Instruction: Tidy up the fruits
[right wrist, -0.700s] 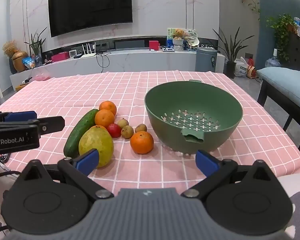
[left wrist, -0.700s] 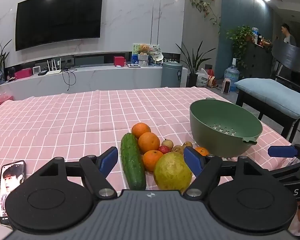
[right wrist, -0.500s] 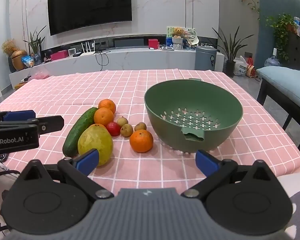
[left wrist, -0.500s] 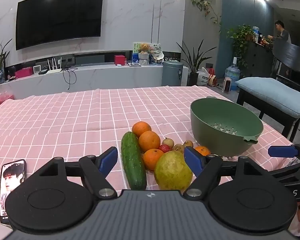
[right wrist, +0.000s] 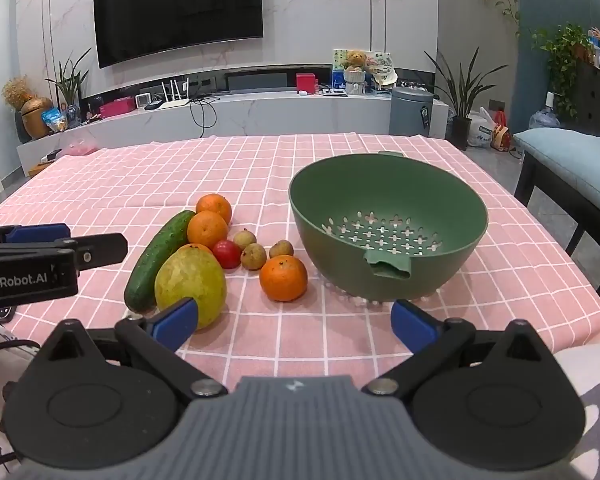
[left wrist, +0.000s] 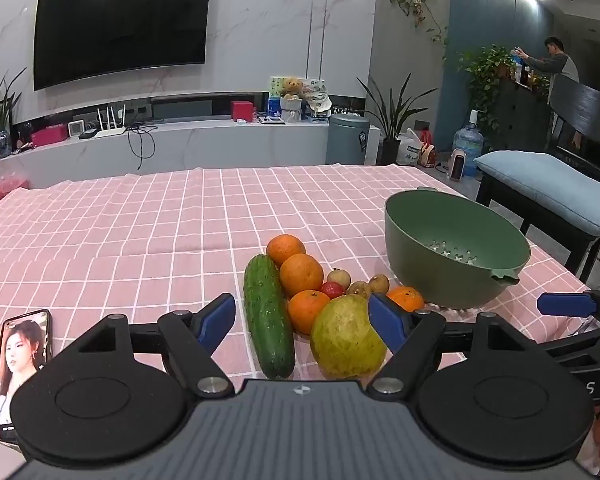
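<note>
We see green bowl (right wrist: pixel 388 216) empty, all fruits (right wrist: pixel 283 278) on tablecloth; nothing sorted. Left gripper (left wrist: pixel 302 322), right gripper (right wrist: pixel 294 322) jaws spread, holding nothing.

A matt green, probably plastic colander (right wrist: pixel 388 216) is sitting on creased checked cloth (right wrist: pixel 260 160), beside a bumpy-skinned cucumber (left wrist: pixel 267 316) and dimpled, slightly glossy oranges (right wrist: pixel 283 278).

left tool (left wrist: pixel 302 322): spread wide, empty | cucumber (left wrist: pixel 267 314), mango (left wrist: pixel 346 338) ahead | colander (left wrist: pixel 456 252) right

Left gripper (left wrist: pixel 302 322) and right gripper (right wrist: pixel 294 322) gape empty, seemingly tilted downward.
</note>
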Demonstrator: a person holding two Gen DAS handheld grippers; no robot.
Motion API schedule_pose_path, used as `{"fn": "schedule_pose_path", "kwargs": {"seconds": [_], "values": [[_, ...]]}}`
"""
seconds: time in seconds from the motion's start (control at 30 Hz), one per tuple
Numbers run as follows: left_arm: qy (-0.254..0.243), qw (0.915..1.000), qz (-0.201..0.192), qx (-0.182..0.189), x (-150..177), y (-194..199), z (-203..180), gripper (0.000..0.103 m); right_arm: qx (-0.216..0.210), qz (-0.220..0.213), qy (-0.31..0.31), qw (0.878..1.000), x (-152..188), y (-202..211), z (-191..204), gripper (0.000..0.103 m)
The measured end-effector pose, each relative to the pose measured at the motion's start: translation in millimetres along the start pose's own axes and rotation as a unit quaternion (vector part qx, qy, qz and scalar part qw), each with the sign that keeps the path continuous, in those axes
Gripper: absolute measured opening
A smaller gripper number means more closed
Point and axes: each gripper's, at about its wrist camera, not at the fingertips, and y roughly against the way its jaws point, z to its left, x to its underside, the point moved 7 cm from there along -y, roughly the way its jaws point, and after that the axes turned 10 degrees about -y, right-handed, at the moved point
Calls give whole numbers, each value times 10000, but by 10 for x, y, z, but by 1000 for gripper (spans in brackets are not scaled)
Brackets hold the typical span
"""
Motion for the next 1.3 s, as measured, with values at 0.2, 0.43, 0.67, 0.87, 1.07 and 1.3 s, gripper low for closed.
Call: {"fn": "schedule_pose_path", "kwargs": {"seconds": [0.2,0.43,0.67,0.87,1.07,1.3], "values": [[-7,10000,45,-18,6,-7,-1,89,0,7,0,10000,1,-7,5,99],[-25,10000,72,-27,10,-10,-5,89,3,18,5,10000,6,-14,5,99],[-27,10000,85,-31,13,-15,-9,89,-12,60,3,10000,26,-24,8,99],[-36,10000,87,-32,13,-15,-12,89,-7,70,12,10000,20,-21,19,99],[-30,10000,88,-33,13,-16,-11,89,-8,75,4,10000,20,-19,15,99],[-28,10000,83,-29,12,-16,-9,89,-9,77,2,10000,22,-22,15,99]]}}
